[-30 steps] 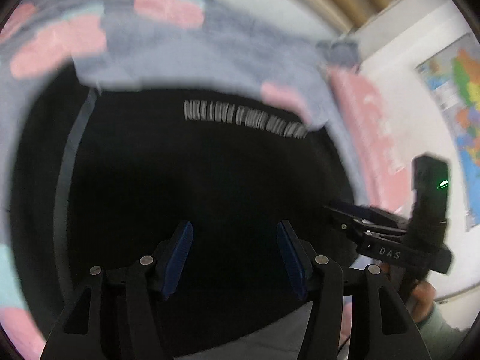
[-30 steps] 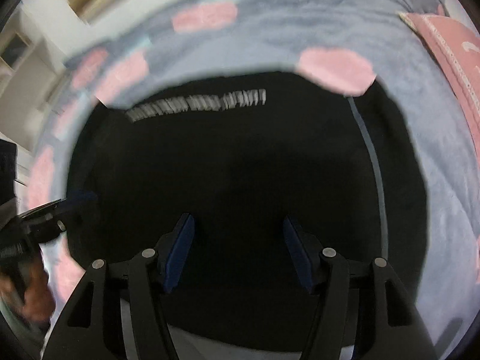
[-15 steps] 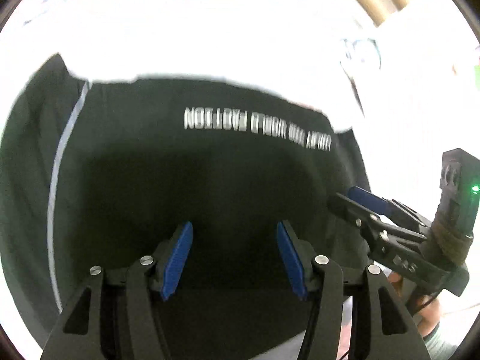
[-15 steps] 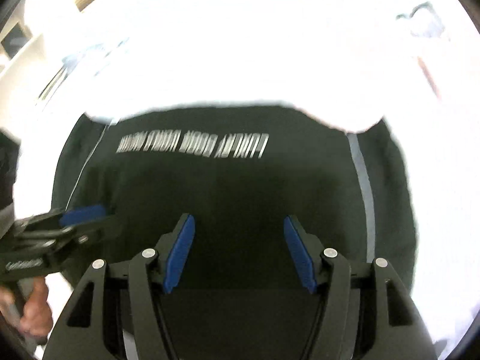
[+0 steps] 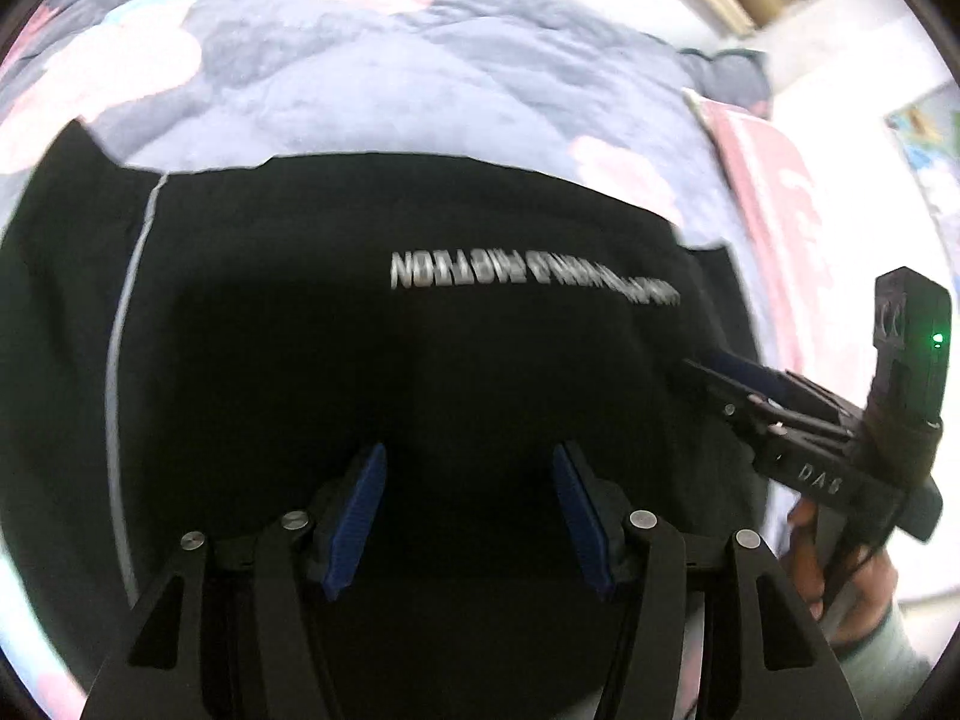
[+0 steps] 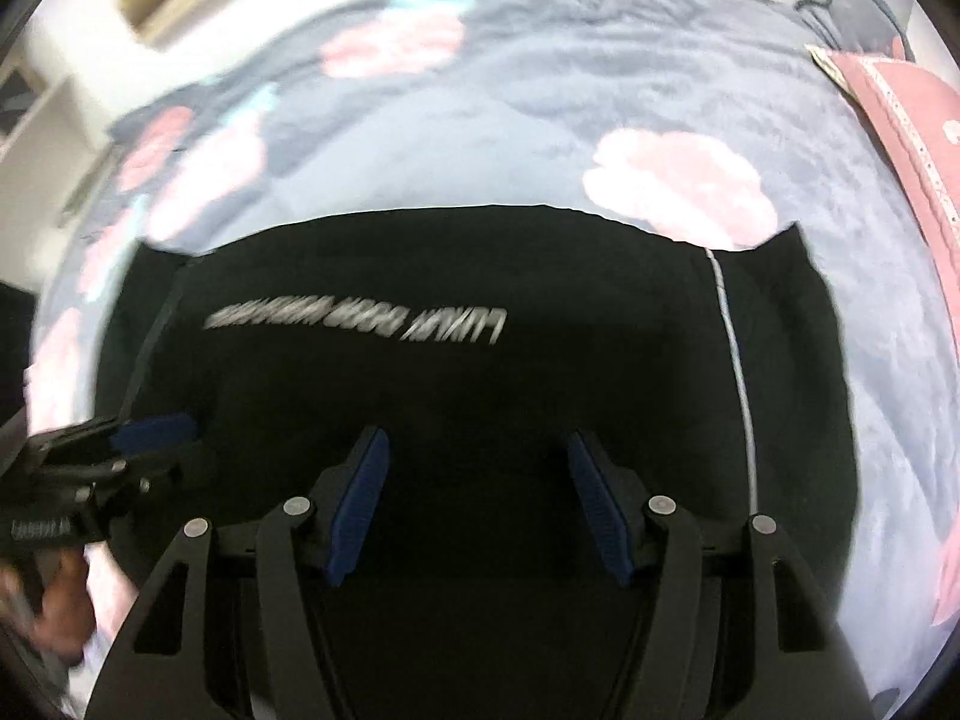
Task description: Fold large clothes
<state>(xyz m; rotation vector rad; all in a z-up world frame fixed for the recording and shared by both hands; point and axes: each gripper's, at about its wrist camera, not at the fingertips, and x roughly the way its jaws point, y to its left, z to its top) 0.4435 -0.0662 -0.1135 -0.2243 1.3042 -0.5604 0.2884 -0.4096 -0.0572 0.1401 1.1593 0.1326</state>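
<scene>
- The black garment (image 5: pixel 420 396) lies spread flat on the bed's grey blanket (image 5: pixel 372 96) with pink cloud shapes, its line of white lettering (image 5: pixel 528 276) reading upside down from here and a thin pale stripe (image 5: pixel 123 324) running down one side.
- The left gripper (image 5: pixel 468 516) hangs over the near part of the cloth with its jaws released, blue pads apart and nothing pinched between them.
- The right gripper (image 6: pixel 477 504) is likewise parted and empty above the near part; the pale stripe (image 6: pixel 735 360) on that side runs just outside it.
- The step in hand looks like picking the two grasp spots for a fold, so set both grippers on matching spots (the lettering makes a handy centre mark).
- Bring each pair of pads down onto one edge and pinch only the layers meant to travel; dark cloth on dark cloth hides how many layers lie there, and I cannot tell from these views.
- Lift both sides together and carry them level, so the fold line stays straight and parallel to the lettering.
- Keep the two grippers well apart (the right gripper (image 5: pixel 798 420) shows close in at the garment's side in the left view), or the cloth between them will sag and crease.
- The fleecy blanket may cling, so lift clear before moving across.
</scene>
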